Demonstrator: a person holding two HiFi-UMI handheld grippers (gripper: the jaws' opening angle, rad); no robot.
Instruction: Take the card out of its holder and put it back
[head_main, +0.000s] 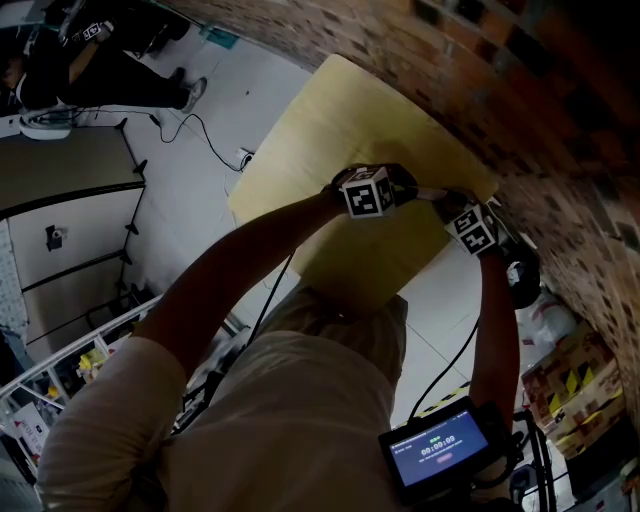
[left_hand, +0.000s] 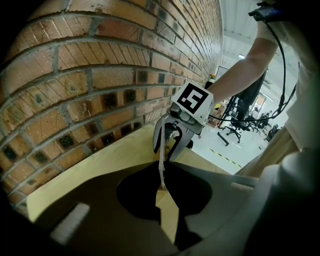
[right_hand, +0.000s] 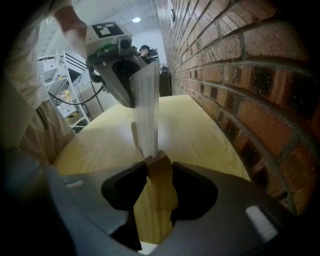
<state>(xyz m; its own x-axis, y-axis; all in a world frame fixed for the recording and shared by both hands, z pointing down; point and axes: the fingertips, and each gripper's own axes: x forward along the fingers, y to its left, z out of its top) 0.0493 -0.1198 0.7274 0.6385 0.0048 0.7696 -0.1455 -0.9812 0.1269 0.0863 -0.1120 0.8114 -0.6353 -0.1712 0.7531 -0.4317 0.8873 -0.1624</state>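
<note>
A white card (right_hand: 146, 115) stands upright with its lower end at the top of a small brown wooden holder (right_hand: 159, 172) on the yellow table (head_main: 340, 130). My left gripper (left_hand: 162, 182) is shut on the card, which shows there as a thin white edge (left_hand: 161, 167); in the right gripper view its jaws pinch the card's upper part. My right gripper (right_hand: 159, 175) is shut on the holder, one jaw against each side of the block. The two grippers face each other close together by the brick wall (head_main: 560, 120). Whether the card sits in the slot is hidden.
The brick wall runs along the table's far edge. A small screen device (head_main: 440, 455) hangs at the person's right side. Cardboard boxes (head_main: 580, 385) stand on the floor at right, a metal rack (head_main: 90, 350) at left, and a seated person (head_main: 90, 60) at the far left.
</note>
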